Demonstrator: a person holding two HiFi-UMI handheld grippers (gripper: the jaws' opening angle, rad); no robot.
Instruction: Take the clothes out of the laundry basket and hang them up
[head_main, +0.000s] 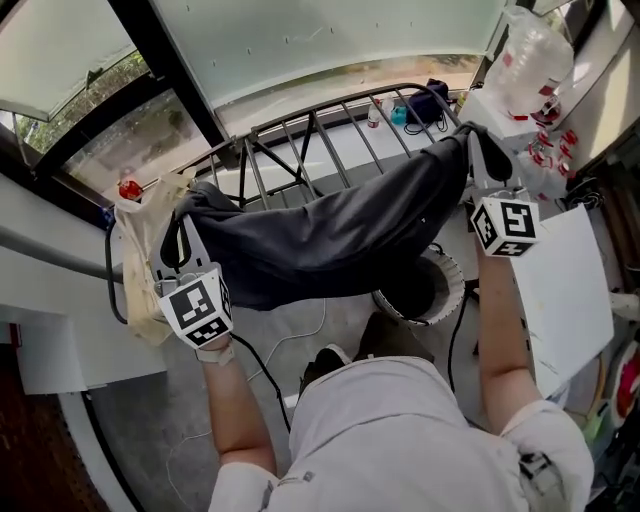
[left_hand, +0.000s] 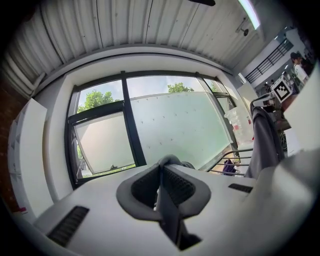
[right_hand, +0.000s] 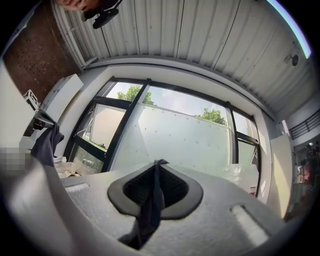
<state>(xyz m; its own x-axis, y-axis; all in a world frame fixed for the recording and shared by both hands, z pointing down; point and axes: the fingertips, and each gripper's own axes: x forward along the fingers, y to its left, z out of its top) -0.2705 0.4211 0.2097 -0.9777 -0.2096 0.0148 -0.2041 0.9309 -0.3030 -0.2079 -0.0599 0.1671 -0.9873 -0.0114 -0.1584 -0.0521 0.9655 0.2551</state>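
A dark grey garment (head_main: 330, 235) hangs stretched between my two grippers, above the metal drying rack (head_main: 330, 140). My left gripper (head_main: 188, 212) is shut on the garment's left end, and a fold of dark cloth (left_hand: 167, 210) runs between its pads. My right gripper (head_main: 472, 140) is shut on the right end, with dark cloth (right_hand: 150, 210) pinched in its jaws. The white round laundry basket (head_main: 450, 285) stands on the floor below the garment, partly hidden by it. In the left gripper view the garment (left_hand: 262, 140) droops at the right.
A beige cloth (head_main: 140, 260) hangs over the rack's left end. A small dark purple item (head_main: 430, 100) lies on the rack's far right. A clear plastic bag (head_main: 535, 50) and a white board (head_main: 560, 290) are at the right. Frosted windows (left_hand: 175, 125) stand behind the rack.
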